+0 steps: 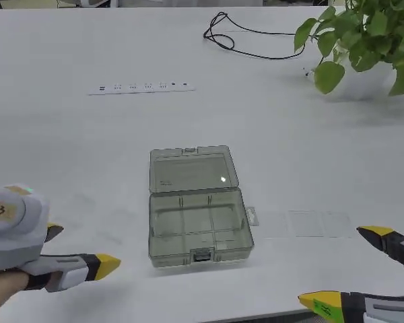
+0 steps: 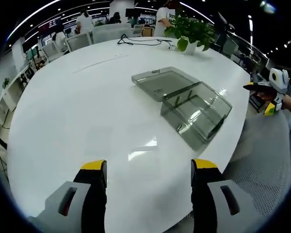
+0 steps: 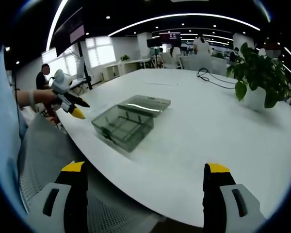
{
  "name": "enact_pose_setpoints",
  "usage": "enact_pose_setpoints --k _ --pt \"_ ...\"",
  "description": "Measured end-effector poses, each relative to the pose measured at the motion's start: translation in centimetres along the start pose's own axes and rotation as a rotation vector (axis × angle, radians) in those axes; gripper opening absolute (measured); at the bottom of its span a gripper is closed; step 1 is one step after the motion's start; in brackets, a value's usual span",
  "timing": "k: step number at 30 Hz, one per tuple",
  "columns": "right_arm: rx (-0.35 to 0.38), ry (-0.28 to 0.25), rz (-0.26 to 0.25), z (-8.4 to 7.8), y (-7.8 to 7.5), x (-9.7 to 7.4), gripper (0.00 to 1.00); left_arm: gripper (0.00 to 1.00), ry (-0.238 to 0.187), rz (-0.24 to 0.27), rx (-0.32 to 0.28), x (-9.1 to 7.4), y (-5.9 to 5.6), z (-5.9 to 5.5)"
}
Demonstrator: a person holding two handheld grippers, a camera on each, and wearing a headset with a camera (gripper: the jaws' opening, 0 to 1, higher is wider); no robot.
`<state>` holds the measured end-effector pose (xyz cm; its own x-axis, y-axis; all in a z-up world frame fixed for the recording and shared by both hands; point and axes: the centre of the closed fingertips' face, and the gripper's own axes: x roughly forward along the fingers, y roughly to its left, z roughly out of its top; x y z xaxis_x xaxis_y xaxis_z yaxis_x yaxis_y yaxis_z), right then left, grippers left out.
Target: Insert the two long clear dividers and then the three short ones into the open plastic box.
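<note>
**Desk:** Where's the box?

**Operator:** I have the box [image 1: 200,225] open on the white table [image 1: 87,148], towards the near edge. Its lid [image 1: 192,168] lies flat behind it and the latch faces me. It's smoky and see-through. I can make out faint lines inside, but I can't tell if those are slots or pieces.

**Desk:** And the dividers?

**Operator:** The clear dividers [image 1: 310,223] lie flat on the table to the right of the box, apart from it. They're hard to see against the white, so I can't count them. One small clear piece [image 1: 251,217] sits just beside the box's right wall.

**Desk:** What about the tongs?

**Operator:** My left tongs [image 1: 83,247] hang over the near left of the table, jaws spread wide with nothing between them. My right tongs [image 1: 345,266] are at the near right, also spread wide and holding nothing. Neither touches the box or the dividers.

**Desk:** Anything else on the table?

**Operator:** At the far side there's a white power strip [image 1: 141,87], a looped black cable [image 1: 236,37] and a potted plant [image 1: 363,33], all well away from the box.
</note>
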<state>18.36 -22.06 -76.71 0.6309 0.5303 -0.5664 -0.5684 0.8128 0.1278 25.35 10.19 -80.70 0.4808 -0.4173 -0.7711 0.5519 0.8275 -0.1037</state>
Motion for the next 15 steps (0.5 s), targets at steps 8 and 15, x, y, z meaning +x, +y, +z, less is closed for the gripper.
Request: enact_pose_setpoints --k 8,15 --pt "0.002 0.005 -0.01 -0.1 -0.1 -0.2 1.0 0.61 0.06 0.006 -0.006 1.4 0.2 -0.5" --pt "0.006 0.011 -0.015 -0.2 -0.2 -0.3 1.0 0.53 0.104 0.031 0.017 2.1 0.4 -1.2"
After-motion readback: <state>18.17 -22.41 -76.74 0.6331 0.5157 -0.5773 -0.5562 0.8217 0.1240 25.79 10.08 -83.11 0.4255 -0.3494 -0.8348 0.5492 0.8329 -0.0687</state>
